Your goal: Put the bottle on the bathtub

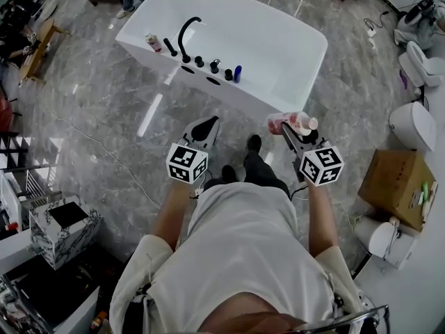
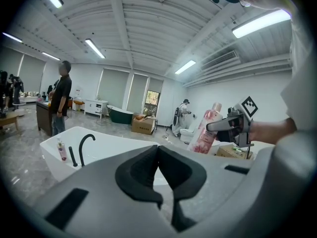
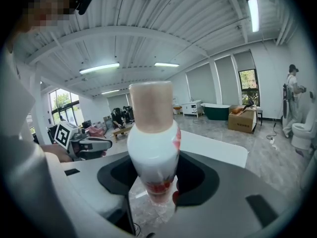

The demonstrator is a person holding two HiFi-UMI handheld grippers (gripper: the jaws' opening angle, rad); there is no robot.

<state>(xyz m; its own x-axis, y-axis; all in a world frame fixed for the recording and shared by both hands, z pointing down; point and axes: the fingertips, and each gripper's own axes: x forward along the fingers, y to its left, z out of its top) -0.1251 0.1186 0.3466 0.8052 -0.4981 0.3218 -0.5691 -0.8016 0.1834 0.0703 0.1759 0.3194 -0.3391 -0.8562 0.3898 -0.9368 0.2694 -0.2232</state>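
The bottle (image 1: 292, 123), pink and white with a pale cap, is clamped near its base between the jaws of my right gripper (image 1: 288, 128). In the right gripper view the bottle (image 3: 152, 143) stands upright between the dark pads of my right gripper (image 3: 155, 178). My left gripper (image 1: 206, 124) is level with it to the left, and its pads (image 2: 143, 170) meet with nothing between them. From the left gripper view the bottle (image 2: 205, 130) shows at the right. The white bathtub (image 1: 278, 54) lies ahead of both grippers, a short way off across the floor.
On the tub's deck are a black faucet (image 1: 186, 37), a small pink bottle (image 1: 151, 42) and a blue bottle (image 1: 237, 74). A cardboard box (image 1: 396, 179) and toilets (image 1: 414, 124) stand at the right. A marbled box (image 1: 62, 228) sits at the left. A person (image 2: 60, 103) stands beyond the tub.
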